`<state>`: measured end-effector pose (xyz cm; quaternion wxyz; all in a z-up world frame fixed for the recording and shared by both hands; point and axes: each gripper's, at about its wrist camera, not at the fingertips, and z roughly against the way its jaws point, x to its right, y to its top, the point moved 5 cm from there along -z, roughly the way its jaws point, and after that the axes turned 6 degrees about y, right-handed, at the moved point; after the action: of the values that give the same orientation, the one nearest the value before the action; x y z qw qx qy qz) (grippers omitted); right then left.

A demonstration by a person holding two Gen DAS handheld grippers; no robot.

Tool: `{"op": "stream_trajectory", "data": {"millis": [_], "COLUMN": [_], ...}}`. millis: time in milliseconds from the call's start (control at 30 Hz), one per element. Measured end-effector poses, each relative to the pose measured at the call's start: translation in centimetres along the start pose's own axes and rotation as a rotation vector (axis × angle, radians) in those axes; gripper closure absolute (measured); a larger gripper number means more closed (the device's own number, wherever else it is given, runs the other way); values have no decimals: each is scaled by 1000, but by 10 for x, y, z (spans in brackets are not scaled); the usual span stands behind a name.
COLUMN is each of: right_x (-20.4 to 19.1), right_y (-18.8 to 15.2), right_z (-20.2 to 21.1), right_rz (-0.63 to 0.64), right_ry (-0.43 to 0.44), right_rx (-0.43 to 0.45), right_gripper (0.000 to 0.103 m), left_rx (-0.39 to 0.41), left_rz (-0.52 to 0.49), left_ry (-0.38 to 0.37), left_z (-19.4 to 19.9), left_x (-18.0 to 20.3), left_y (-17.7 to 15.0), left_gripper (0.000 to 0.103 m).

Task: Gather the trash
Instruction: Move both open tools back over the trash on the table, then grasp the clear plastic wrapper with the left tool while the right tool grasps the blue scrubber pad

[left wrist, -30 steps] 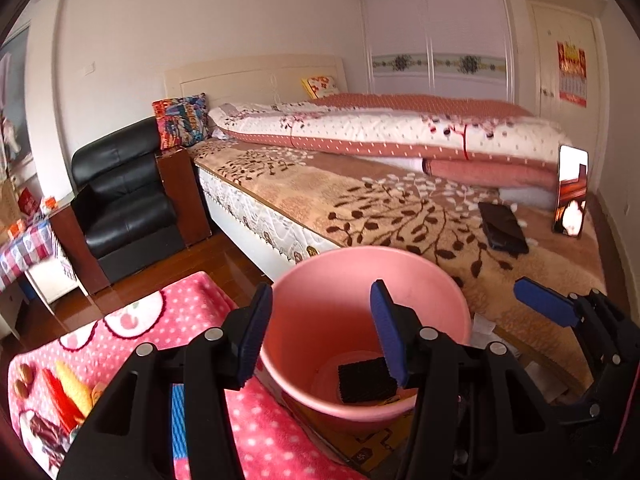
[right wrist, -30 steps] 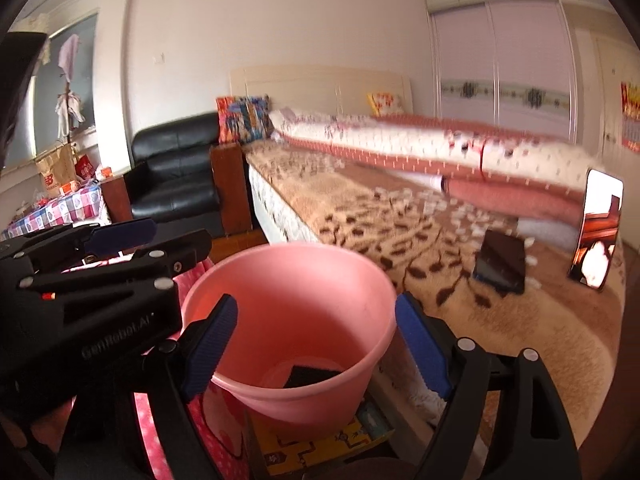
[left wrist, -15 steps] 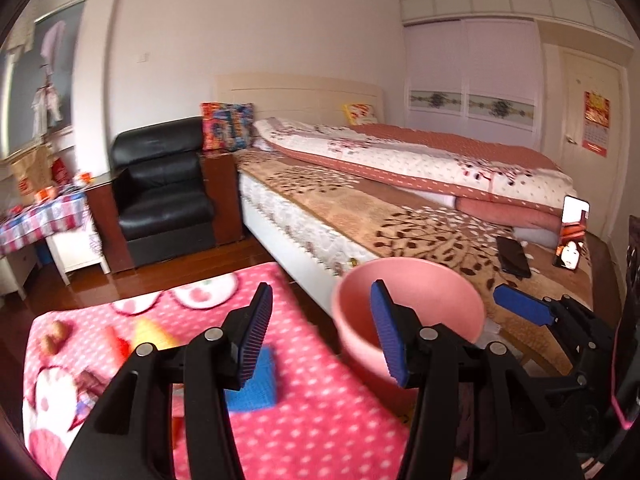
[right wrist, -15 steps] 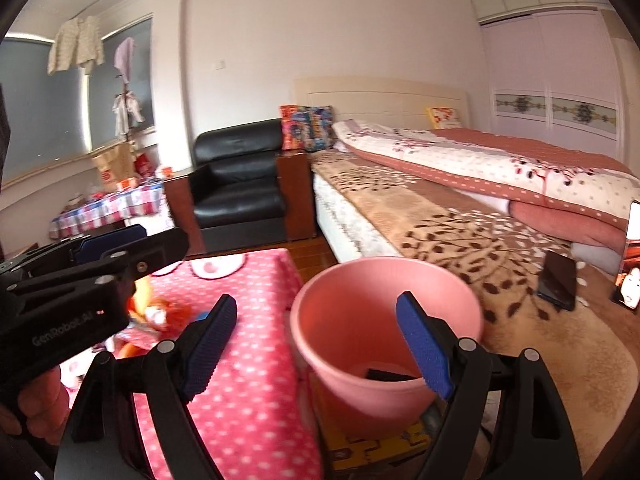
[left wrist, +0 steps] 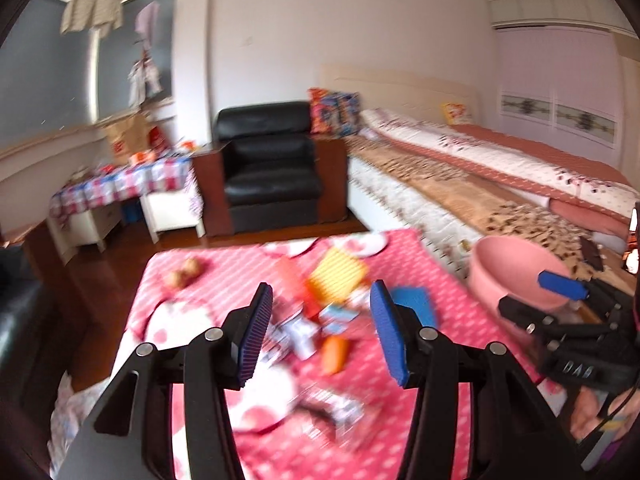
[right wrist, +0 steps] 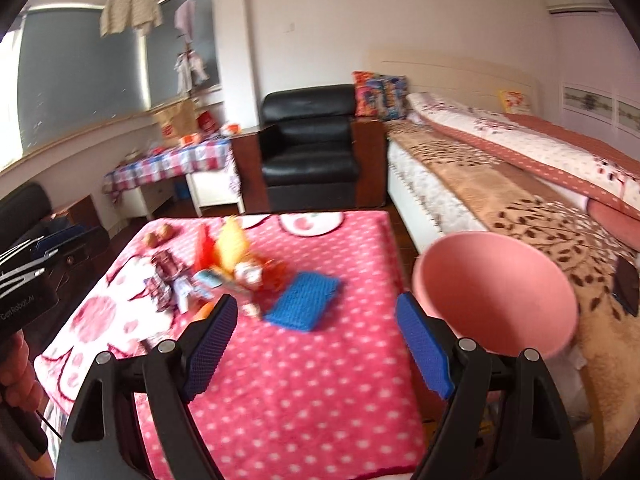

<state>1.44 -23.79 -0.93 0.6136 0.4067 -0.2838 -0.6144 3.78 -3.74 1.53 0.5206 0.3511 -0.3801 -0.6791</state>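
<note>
One pink bucket [right wrist: 496, 292], one blue sponge [right wrist: 304, 300] (wrappers blurred)

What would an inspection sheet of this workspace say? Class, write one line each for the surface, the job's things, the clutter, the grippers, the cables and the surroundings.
Surface: pink dotted tablecloth, near part bare.
Job's things: pile of wrappers mid-table, blurred; blue sponge beside it; pink bucket off the table's right edge.
Clutter: two small brown round things at the far left corner.
Grippers: left gripper and right gripper both open, holding nothing.
Cables: thin black cable by the hand.
Surroundings: black armchair, bed, checked side table.
</note>
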Motion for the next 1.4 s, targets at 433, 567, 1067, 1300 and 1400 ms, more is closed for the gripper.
{"op": "stream_trajectory", "data": {"millis": [433, 567, 1067, 1300, 1400], "right_x": [-30, -24, -18, -17, -9], "right_y": [-33, -36, -44, -44, -35], "right_z": [-38, -44, -59, -64, -70], "right_rz": [36, 18, -2, -7, -41], "right_ry": [85, 84, 102, 108, 109], "right_rx": [-134, -152, -193, -203, -200], "right_gripper": [32, 32, 32, 35, 35], "left_rx": [-314, -393, -439, -374, -329], "left_rz": [21, 50, 99, 68, 67], "left_ry": [-80, -76, -126, -119, -122], "left_z": [-30, -49, -69, -57, -50], "left_x": [-12, -6, 3, 3, 0], "left_y": [-84, -102, -102, -88, -76], "left_gripper": [52, 52, 81, 94, 95]}}
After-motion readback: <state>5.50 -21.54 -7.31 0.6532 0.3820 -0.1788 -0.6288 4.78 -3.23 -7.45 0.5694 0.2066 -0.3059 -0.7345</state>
